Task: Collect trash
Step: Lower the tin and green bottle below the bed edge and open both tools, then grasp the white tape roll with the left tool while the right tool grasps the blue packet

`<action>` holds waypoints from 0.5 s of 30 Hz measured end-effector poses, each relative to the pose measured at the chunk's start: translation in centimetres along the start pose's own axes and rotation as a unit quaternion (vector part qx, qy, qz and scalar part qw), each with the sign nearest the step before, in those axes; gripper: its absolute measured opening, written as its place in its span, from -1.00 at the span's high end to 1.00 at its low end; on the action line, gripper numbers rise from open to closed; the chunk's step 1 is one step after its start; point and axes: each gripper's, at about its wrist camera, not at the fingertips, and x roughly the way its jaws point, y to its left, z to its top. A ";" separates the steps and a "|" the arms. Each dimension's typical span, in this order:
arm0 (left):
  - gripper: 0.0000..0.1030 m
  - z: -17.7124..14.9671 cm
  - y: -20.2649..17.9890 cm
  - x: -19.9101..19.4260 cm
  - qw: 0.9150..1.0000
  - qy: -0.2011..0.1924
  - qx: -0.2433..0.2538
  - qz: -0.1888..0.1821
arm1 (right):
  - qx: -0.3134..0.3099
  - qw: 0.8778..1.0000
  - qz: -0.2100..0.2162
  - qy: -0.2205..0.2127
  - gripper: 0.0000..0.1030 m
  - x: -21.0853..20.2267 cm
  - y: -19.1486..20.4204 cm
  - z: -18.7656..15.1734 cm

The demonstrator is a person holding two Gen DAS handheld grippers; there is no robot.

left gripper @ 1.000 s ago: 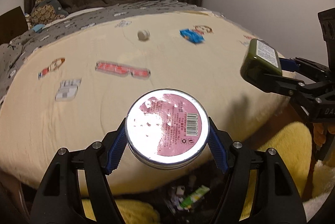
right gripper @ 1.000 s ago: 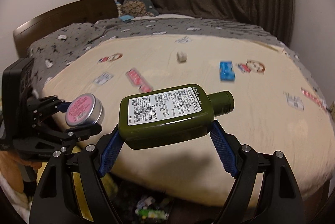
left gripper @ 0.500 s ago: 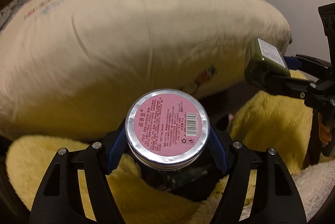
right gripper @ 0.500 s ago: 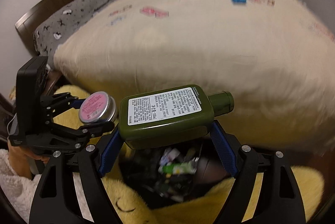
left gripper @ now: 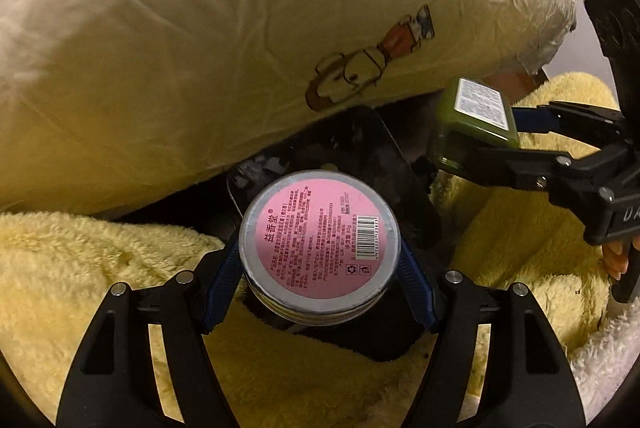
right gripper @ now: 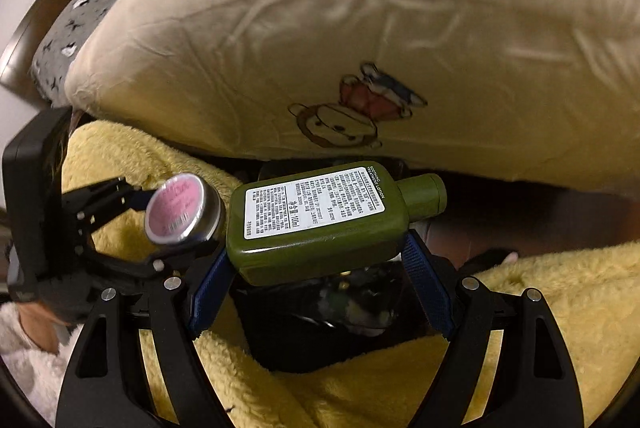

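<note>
Left tongs (left gripper: 320,270) clamp a pink-labelled tin (left gripper: 319,242), right tongs (right gripper: 318,258) a green bottle (right gripper: 320,224), hiding the dark bin (right gripper: 320,332) below.

Two tongs: the left tongs (left gripper: 320,264) and the right tongs (right gripper: 320,252). One round pink-labelled tin (left gripper: 320,242) between the left pair; one green lotion bottle (right gripper: 320,224) between the right. One dark trash bin (right gripper: 340,324) below both. One cream quilt (left gripper: 240,27) beyond them.

left gripper (left gripper: 320,260), at lower centre of its frame, points steeply down, jaws clamped; right gripper (right gripper: 320,252) likewise, side by side.
</note>
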 end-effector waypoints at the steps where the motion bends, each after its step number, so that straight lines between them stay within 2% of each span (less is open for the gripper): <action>1: -0.30 -0.1 0.0 0.2 1.000 0.003 0.000 -0.001 | 0.004 1.000 0.003 0.003 -0.58 0.2 -0.1 0.1; 6: -0.31 0.0 -0.2 0.8 1.000 0.014 0.000 -0.008 | 0.004 1.000 0.007 0.009 -0.61 0.7 0.4 0.8; 7: -0.36 0.0 -0.3 0.9 1.000 0.015 0.000 -0.009 | 0.004 1.000 0.006 0.011 -0.61 0.8 0.4 1.0; 8: -0.46 -0.1 -0.3 0.9 1.000 0.014 0.000 -0.008 | 0.003 1.000 0.007 0.011 -0.61 0.8 0.5 1.2; 10: -0.54 0.0 -0.4 0.7 1.000 0.008 0.000 -0.001 | 0.001 1.000 0.007 0.007 -0.67 0.9 0.5 1.5; 15: -0.57 0.6 0.3 -1.0 1.000 -0.012 -0.001 0.013 | -0.008 1.000 -0.006 -0.017 -0.68 -1.0 0.7 2.1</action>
